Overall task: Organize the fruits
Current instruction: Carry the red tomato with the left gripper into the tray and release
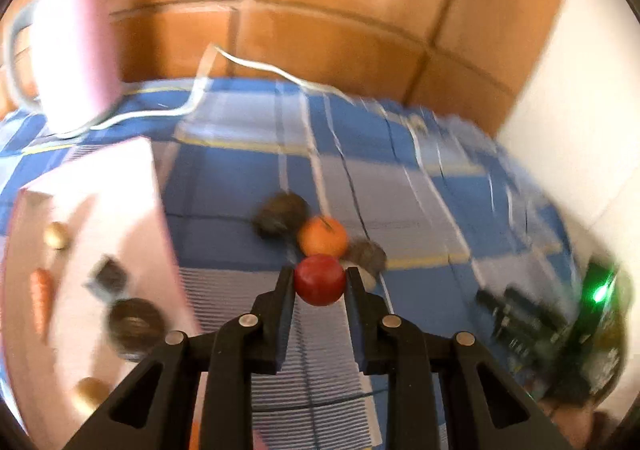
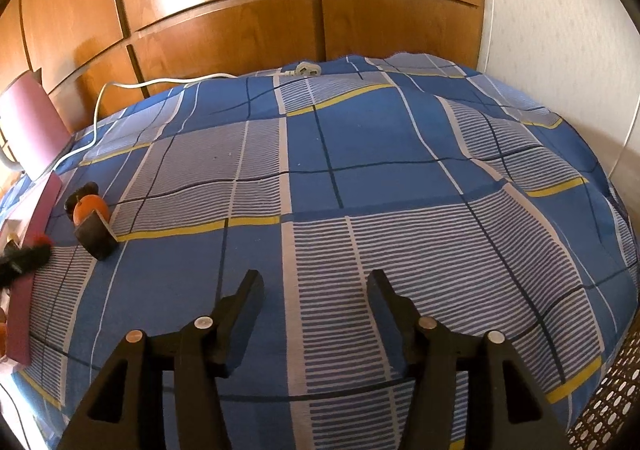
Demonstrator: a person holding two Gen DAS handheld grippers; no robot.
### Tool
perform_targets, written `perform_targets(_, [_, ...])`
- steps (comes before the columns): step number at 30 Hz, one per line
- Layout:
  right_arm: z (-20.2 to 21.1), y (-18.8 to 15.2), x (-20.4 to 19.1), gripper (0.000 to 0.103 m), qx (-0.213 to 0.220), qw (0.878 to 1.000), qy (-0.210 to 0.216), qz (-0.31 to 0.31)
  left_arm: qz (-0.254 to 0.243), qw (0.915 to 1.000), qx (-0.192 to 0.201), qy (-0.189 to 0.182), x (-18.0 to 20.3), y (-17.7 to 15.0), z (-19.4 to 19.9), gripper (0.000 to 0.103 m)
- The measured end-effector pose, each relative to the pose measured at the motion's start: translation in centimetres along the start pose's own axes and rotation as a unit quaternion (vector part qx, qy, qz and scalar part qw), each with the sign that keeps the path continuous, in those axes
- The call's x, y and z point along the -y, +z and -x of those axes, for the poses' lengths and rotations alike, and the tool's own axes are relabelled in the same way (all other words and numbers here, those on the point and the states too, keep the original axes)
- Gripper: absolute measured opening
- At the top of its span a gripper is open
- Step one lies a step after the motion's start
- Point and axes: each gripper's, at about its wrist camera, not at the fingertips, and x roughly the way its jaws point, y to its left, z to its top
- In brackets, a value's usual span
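Clearly the left gripper [image 1: 320, 280] is closed on a red apple [image 1: 319, 279], which sits between the two black fingertips and is raised a little above the blue checked bedspread [image 1: 248, 178]. Just beyond the apple lies an orange fruit [image 1: 322, 236], with a dark roundish thing [image 1: 280, 214] on its left and another dark thing [image 1: 366, 255] on its right; the left wrist view is blurred, so what these dark things are cannot be told. To the left is a pink box [image 1: 120, 202] holding a carrot [image 1: 41, 300], two small yellowish round items and some dark objects, all smeared and partly cut by the picture edge. Behind stands a pink lamp [image 1: 76, 54] with a white cable [image 1: 256, 64]. The right gripper [image 2: 316, 282] has its jaws apart with only cloth between them. In the right wrist view the orange is half hidden behind a dark block [image 2: 95, 236], and the left gripper shows only as a black blur at the left edge.
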Motion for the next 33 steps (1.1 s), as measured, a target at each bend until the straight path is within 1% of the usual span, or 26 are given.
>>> perform_targets(3, [0.0,0.0,-0.3,0.06,0.001,1.0,-0.002,0.002,0.038,0.9989,0.022,0.016,-2.8,0.7,1.9,0.025])
perform_targets(6, [-0.1,-0.1,-0.4,0.061,0.001,1.0,-0.003,0.003,0.071,0.9957,0.031,0.05,-6.2,1.1,2.9,0.025])
perform_targets(7, [-0.1,-0.1,-0.4,0.061,0.001,1.0,-0.003,0.002,0.08,0.9941,0.031,0.067,-7.4,1.1,2.9,0.025])
perform_targets(9, [-0.1,-0.1,-0.4,0.061,0.001,1.0,-0.004,0.002,0.098,0.991,0.028,0.086,-9.4,1.0,2.9,0.025])
perform_targets(11, [-0.1,-0.1,-0.5,0.061,0.0,1.0,-0.006,0.004,0.113,0.9861,0.025,0.119,-11.6,0.8,2.6,0.025])
perform_targets(12, [-0.1,0.0,-0.6,0.061,-0.001,1.0,-0.007,0.005,0.121,0.9842,0.023,0.127,-12.4,0.5,2.4,0.025])
perform_targets(14, [-0.1,-0.1,-0.7,0.061,-0.002,1.0,-0.008,0.009,0.141,0.9797,0.019,0.141,-14.0,0.1,2.2,0.025])
perform_targets(17, [-0.1,-0.1,-0.8,0.063,-0.003,1.0,-0.008,0.012,0.154,0.976,0.014,0.154,-15.4,-0.7,2.0,0.025])
perform_targets(20, [-0.1,-0.1,-0.9,0.063,-0.003,1.0,-0.01,0.013,0.159,0.9735,0.008,0.164,-16.0,-1.5,1.9,0.026])
perform_targets(21, [-0.1,-0.1,-0.9,0.063,-0.003,1.0,-0.011,0.014,0.162,0.9723,0.009,0.168,-16.1,-1.7,2.0,0.027])
perform_targets(23, [-0.1,-0.1,-1.0,0.064,-0.004,1.0,-0.012,0.015,0.163,0.9718,0.012,0.17,-15.8,-2.0,2.1,0.035])
perform_targets(25, [-0.1,-0.1,-1.0,0.064,-0.004,1.0,-0.013,0.016,0.161,0.9707,0.02,0.177,-15.6,-2.4,2.4,0.05])
perform_targets(29, [-0.1,-0.1,-1.1,0.065,-0.004,1.0,-0.013,0.018,0.156,0.9685,0.024,0.193,-15.0,-3.1,3.1,0.056])
perform_targets(30, [-0.1,-0.1,-1.1,0.065,-0.004,1.0,-0.014,0.018,0.153,0.9671,0.026,0.202,-14.7,-3.3,3.5,0.059])
perform_targets(32, [-0.2,-0.1,-1.1,0.065,-0.004,1.0,-0.014,0.019,0.148,0.9638,0.033,0.219,-14.3,-3.7,4.2,0.068])
perform_targets(33, [-0.2,-0.1,-1.1,0.065,-0.004,1.0,-0.014,0.019,0.148,0.9618,0.038,0.228,-14.1,-3.8,4.5,0.076])
